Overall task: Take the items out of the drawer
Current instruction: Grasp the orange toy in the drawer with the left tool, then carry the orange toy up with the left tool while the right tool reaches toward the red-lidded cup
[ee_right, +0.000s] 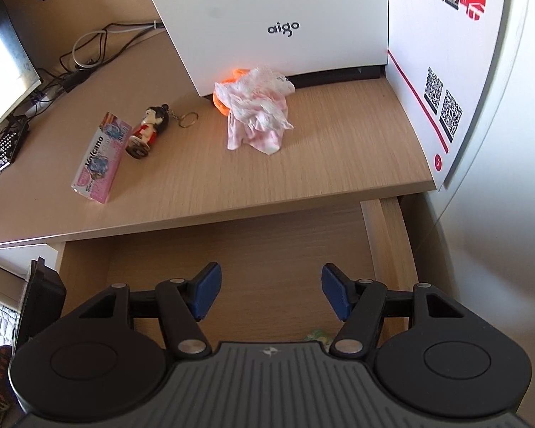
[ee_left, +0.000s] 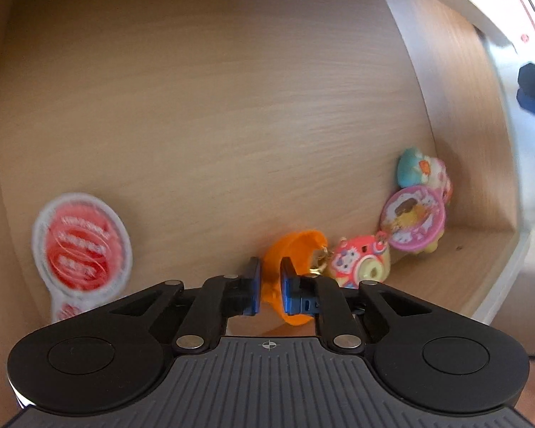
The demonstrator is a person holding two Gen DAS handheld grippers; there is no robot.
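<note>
Drawer (ee_left: 196, 89), open below counter (ee_right: 232, 178): orange toy (ee_left: 296, 249), lower centre of the left wrist view, clenched between left tool (ee_left: 270, 287) pads for lifting out. Keychain charms (ee_left: 410, 221) wait by right wall. Right tool (ee_right: 269, 294) hangs released over drawer, empty.

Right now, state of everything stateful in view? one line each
drawer: pulled open under the desktop
left tongs: shut on the orange toy
orange toy: in the drawer, pinched between the pads
right tongs: open, nothing between them
pink cloth: crumpled on the desktop
figurine keychain: lying on its side
monitor: on
</note>
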